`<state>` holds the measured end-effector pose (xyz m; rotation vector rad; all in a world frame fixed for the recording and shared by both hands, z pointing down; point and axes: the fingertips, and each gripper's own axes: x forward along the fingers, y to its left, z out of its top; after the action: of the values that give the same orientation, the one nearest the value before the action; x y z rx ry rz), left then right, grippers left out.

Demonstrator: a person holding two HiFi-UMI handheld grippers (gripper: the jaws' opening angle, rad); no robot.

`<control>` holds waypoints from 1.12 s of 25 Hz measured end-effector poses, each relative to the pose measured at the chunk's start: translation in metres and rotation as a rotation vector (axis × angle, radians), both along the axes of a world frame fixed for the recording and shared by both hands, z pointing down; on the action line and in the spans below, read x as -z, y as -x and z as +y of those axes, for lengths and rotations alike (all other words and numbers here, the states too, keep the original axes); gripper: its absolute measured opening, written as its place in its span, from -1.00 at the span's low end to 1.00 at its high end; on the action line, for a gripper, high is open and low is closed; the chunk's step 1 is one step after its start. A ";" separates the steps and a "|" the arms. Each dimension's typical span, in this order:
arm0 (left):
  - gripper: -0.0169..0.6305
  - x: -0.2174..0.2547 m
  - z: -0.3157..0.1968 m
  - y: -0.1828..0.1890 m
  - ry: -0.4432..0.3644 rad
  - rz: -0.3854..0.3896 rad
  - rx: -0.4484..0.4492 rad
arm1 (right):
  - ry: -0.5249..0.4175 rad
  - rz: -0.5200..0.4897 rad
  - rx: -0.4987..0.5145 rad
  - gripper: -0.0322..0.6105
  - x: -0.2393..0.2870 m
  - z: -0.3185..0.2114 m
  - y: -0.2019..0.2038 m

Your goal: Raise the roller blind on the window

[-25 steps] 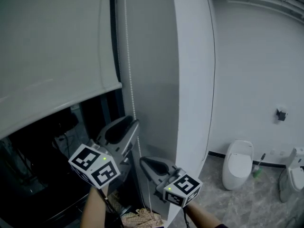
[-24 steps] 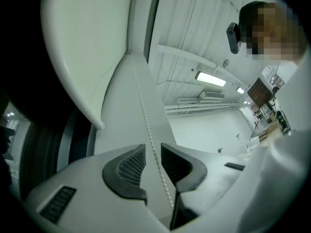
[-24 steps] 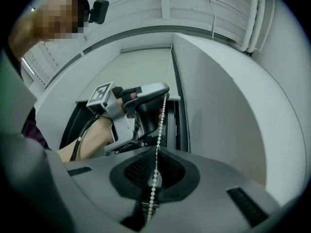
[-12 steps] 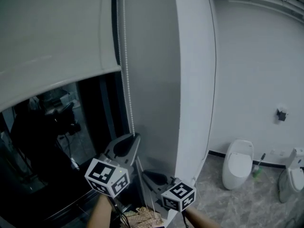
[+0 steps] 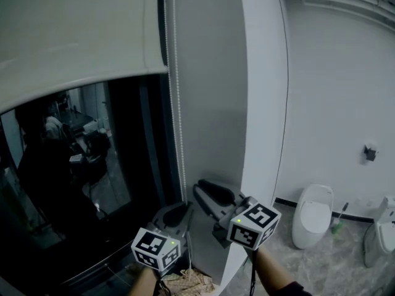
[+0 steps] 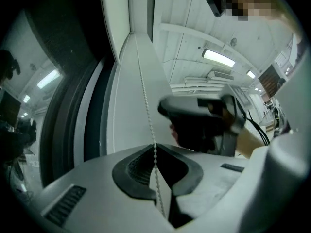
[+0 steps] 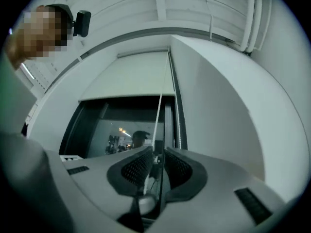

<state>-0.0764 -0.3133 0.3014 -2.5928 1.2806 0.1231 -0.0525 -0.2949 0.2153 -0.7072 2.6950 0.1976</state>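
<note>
Roller blind (image 5: pixel 74 42) partly up, bead chain (image 5: pixel 177 103) beside wall (image 5: pixel 210 91), toilet (image 5: pixel 311 217) beyond

Bead chain (image 7: pixel 158 120) inside parted hand-held gripper (image 7: pixel 156 160)

A dark window (image 5: pixel 92 165), white walls (image 5: pixel 333 103), grey marbled floor (image 5: pixel 321 270), white toilet (image 5: pixel 310 214).

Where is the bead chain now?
In the head view the bead chain hangs right of the window, along the white wall, down into the left claw, whose jaws have just closed on it.
</note>
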 end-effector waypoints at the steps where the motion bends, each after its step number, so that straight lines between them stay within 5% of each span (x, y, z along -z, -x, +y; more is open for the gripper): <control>1: -0.89 -0.008 0.000 -0.003 0.016 -0.003 -0.006 | -0.028 0.008 -0.003 -0.70 0.018 0.000 0.002; 6: -0.90 -0.042 0.004 -0.011 0.072 -0.013 -0.022 | -0.113 -0.018 -0.023 -0.64 0.092 0.001 0.014; 12: -0.90 -0.085 0.004 -0.009 0.126 -0.010 -0.036 | -0.145 -0.033 -0.039 -0.64 0.118 -0.007 0.026; 23: -0.90 -0.145 0.016 -0.015 0.247 -0.058 -0.071 | -0.136 -0.007 -0.087 -0.84 0.092 0.003 0.026; 28: -0.89 -0.145 0.017 -0.002 0.265 0.009 -0.077 | -0.153 0.036 -0.106 -0.85 0.063 0.008 0.024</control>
<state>-0.0741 -0.2959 0.4465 -2.8669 1.2777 -0.0236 -0.0766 -0.2869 0.1524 -0.8073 2.6426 0.4421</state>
